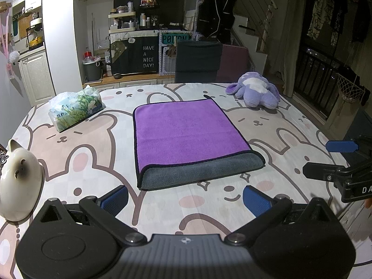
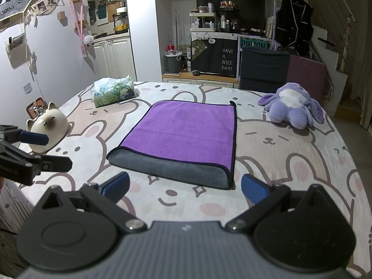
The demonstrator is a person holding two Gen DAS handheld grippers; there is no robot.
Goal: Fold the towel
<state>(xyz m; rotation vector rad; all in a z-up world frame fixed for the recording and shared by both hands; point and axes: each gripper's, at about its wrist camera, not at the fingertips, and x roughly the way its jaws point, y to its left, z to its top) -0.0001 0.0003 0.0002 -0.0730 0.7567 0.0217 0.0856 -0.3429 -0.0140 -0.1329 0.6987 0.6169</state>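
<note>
Presently towel (image 1: 190,137) lies folded flat mid-worktop (image 1: 290,125), purple over grey. Left claw (image 1: 186,201) and right claw (image 2: 184,187) both gape empty, just short of towel's near edge.

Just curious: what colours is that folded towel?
Purple on top, grey underneath, dark trim; the towel shows best in the left wrist view.

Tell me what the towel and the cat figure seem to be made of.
Towel: soft microfiber-like cloth, purple face, grey reverse, dark stitched edge; matte, fuzzy nap. Cat figure: probably glazed ceramic, cream with dark shading; smooth and shiny with highlights.
</note>
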